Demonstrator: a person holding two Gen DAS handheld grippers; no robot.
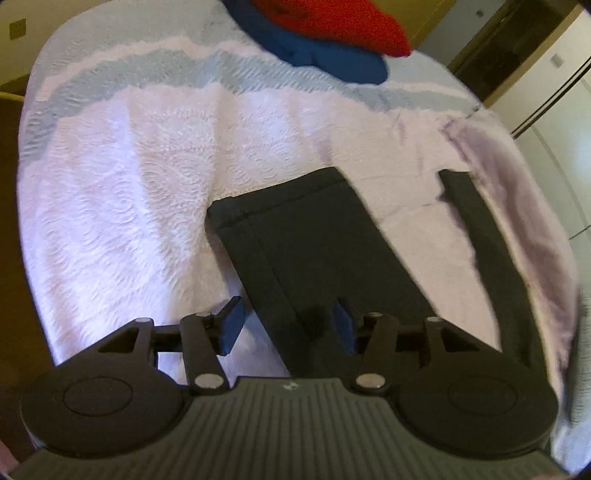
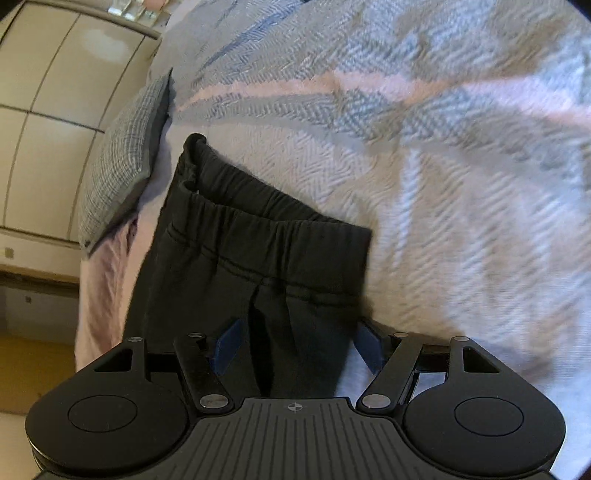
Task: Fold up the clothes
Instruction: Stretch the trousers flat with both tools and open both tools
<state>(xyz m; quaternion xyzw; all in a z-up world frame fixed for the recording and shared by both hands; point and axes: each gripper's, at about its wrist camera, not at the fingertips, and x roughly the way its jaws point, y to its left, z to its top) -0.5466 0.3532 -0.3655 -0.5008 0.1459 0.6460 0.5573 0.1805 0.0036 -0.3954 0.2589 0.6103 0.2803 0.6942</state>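
Trousers point(image 1: 314, 240), one black pair, lay on the pale pink and grey-blue bedspread point(image 1: 129, 177) when I checked both wrist feeds. In the left wrist view their two legs ran away from the camera, the long axis going from near the gripper toward the far side of the bed; the broad leg ended in a hemmed cuff and the second leg point(image 1: 484, 258) showed as a narrow strip off to the right, the two spreading apart with bedspread between them. In the right wrist view I saw the other end: the gathered elastic waistband point(image 2: 266, 218) pointed away from the camera, close to the bed's left edge. My left gripper point(image 1: 288, 328) had its jaws parted, with the broad leg's near end lying between the blue pads; my right gripper point(image 2: 295, 347) was likewise spread wide, straddling the fabric below the waistband. Whether either pad actually touched cloth I could not tell, given the blur. At the far side sat two other garments, one red point(image 1: 332, 22) lying on one blue point(image 1: 325, 55). One grey pillow point(image 2: 125, 162) leaned at the bed's edge.
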